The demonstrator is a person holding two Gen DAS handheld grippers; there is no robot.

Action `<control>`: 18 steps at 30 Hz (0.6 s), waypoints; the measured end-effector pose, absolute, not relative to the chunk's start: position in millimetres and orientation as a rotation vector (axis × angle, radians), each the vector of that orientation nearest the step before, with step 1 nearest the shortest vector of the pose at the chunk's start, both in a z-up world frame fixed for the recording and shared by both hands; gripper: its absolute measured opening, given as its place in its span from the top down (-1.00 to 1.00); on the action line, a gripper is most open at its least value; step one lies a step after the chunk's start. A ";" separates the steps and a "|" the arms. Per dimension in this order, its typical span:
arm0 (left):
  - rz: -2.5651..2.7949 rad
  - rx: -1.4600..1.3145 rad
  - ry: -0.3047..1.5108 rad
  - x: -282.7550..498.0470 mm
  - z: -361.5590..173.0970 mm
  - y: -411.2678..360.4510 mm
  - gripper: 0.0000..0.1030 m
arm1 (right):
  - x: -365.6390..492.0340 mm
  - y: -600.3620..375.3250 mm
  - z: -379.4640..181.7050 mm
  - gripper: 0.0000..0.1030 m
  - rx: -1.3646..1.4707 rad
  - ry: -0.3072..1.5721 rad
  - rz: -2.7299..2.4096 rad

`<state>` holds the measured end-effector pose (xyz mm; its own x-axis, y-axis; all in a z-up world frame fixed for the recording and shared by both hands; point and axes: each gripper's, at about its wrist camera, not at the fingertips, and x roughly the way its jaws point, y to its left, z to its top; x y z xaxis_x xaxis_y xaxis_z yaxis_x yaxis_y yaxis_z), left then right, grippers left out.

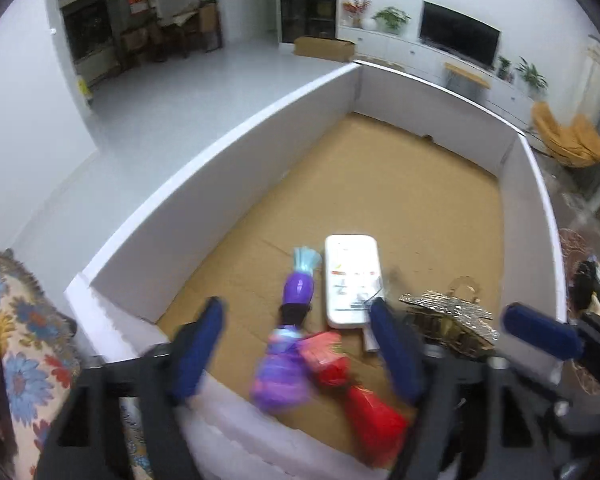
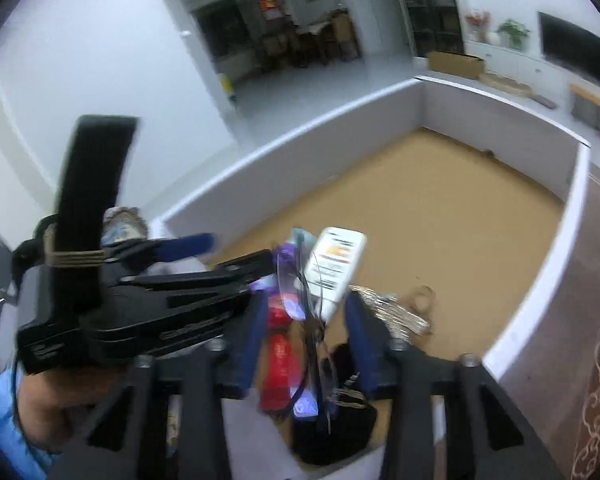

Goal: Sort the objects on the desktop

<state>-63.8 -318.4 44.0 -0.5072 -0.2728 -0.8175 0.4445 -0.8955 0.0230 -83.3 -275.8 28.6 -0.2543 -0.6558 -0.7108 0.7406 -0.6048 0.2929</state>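
Observation:
A white-walled box (image 1: 220,184) with a cardboard floor holds the objects. In the left wrist view a white packet (image 1: 352,280), a purple toy with a blue tuft (image 1: 298,286), a blurred purple wrapper (image 1: 278,376), red wrapped pieces (image 1: 364,404) and a glittery silver item (image 1: 448,316) lie at the near end. My left gripper (image 1: 296,348) is open above the purple and red pieces. My right gripper (image 2: 304,332) is open, with glasses (image 2: 314,364), red pieces (image 2: 280,360) and a black pouch (image 2: 336,420) between and below its fingers. The white packet (image 2: 336,264) lies just ahead.
The left gripper's body (image 2: 140,300) fills the left of the right wrist view. A floral cushion (image 1: 16,352) sits left of the box. The far half of the box floor (image 1: 400,176) is bare cardboard. A patterned rug (image 2: 596,380) lies to the right.

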 end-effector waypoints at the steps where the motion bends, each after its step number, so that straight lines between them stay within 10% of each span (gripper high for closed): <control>1: -2.416 1.219 0.273 -61.1 44.8 -316.2 -0.70 | -82.9 -269.2 29.4 -0.02 1.039 0.094 -1.963; 4: -2.456 1.156 0.284 -52.3 50.5 -306.9 -0.71 | -78.4 -231.3 39.6 -0.66 0.968 0.022 -2.027; 18: -2.944 1.231 0.063 -40.9 77.7 -93.5 -1.00 | -77.8 42.1 -35.5 -0.84 1.134 0.226 -2.588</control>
